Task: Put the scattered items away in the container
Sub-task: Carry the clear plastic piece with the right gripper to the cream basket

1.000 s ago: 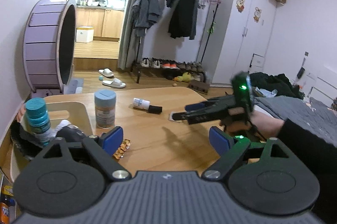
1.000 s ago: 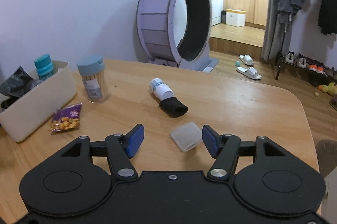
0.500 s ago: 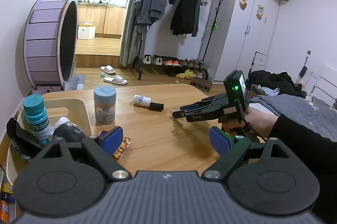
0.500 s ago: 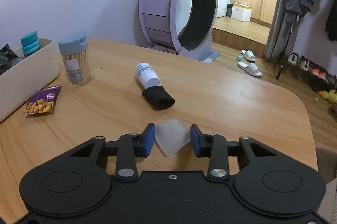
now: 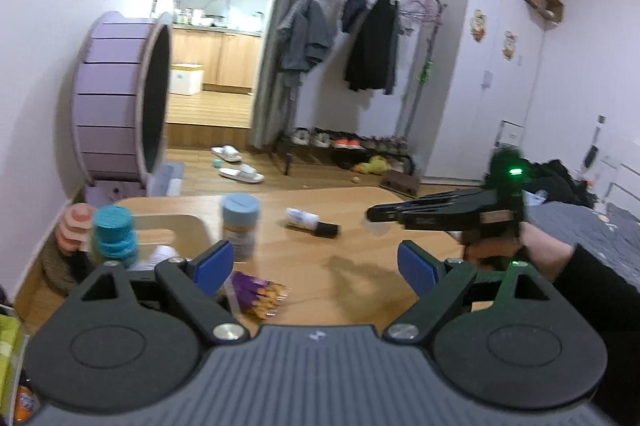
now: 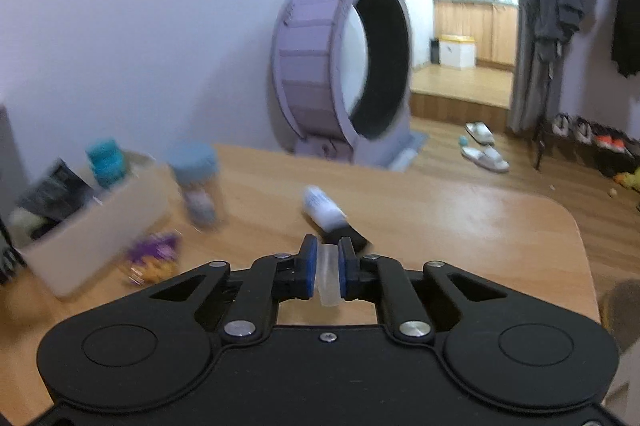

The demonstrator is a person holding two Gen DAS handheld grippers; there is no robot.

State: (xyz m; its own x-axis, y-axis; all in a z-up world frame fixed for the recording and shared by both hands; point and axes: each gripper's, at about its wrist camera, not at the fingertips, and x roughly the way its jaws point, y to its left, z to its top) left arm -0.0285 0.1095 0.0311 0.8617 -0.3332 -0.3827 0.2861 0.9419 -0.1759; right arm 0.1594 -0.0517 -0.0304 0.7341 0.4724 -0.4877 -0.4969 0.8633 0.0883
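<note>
Through my left wrist camera I see the cream container (image 5: 188,226), a blue-lidded jar (image 5: 240,226) and a purple snack packet (image 5: 256,292) near my left gripper (image 5: 316,264), spread wide and empty. Through the right, a white bottle (image 6: 326,212) lies just ahead; my right gripper (image 6: 327,268) pinches a clear plastic piece (image 6: 327,274) above the table (image 6: 460,226).
</note>
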